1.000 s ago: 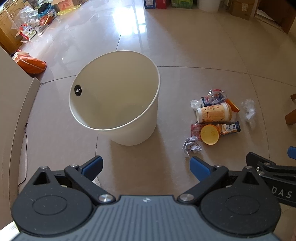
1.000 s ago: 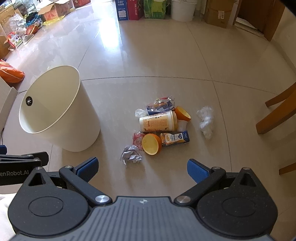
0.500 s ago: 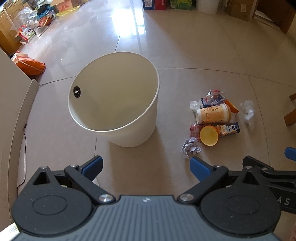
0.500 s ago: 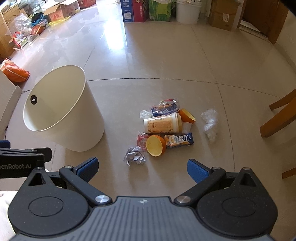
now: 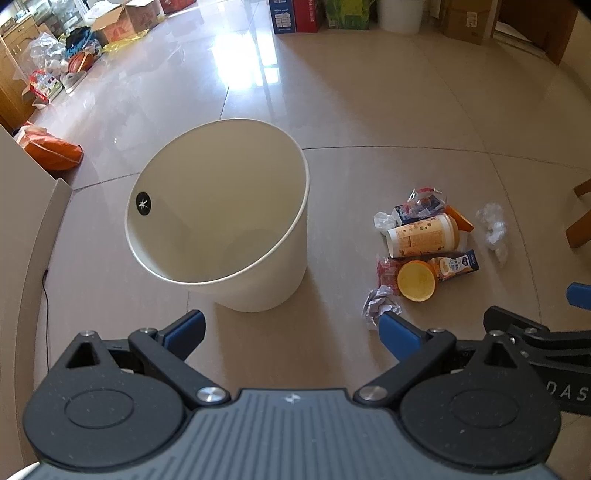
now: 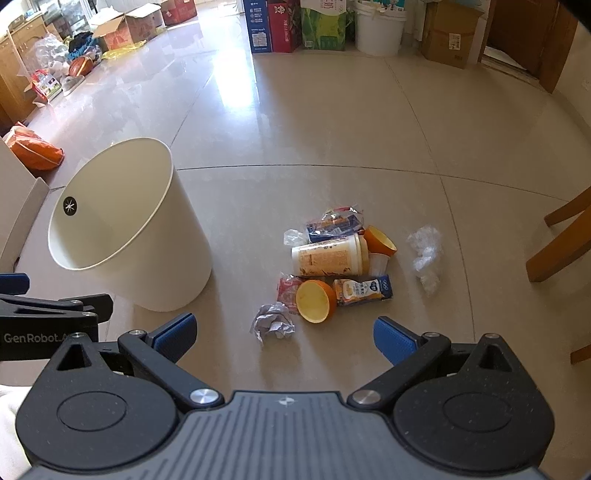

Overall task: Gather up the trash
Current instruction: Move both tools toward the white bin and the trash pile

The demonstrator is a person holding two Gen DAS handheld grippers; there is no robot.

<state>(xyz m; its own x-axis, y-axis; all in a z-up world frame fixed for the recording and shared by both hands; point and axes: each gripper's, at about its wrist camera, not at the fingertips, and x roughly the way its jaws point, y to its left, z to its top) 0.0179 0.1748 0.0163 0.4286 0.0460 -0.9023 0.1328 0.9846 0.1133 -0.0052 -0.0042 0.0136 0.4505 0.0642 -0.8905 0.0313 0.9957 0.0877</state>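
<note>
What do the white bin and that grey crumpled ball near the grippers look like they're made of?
White bin: probably plastic, with smooth, thin, even walls and a soft satin sheen. Grey crumpled ball: likely paper, matte with sharp irregular creases and faint print; thin foil is unlikely, since nothing glints.

Home living space: tiled floor (image 6: 332, 122), cardboard boxes (image 6: 448, 35), wooden chair (image 6: 561, 236).

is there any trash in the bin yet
No, the left wrist view looks straight into the bin and shows only its bare inside, while the trash pile lies on the floor beside it.
</note>
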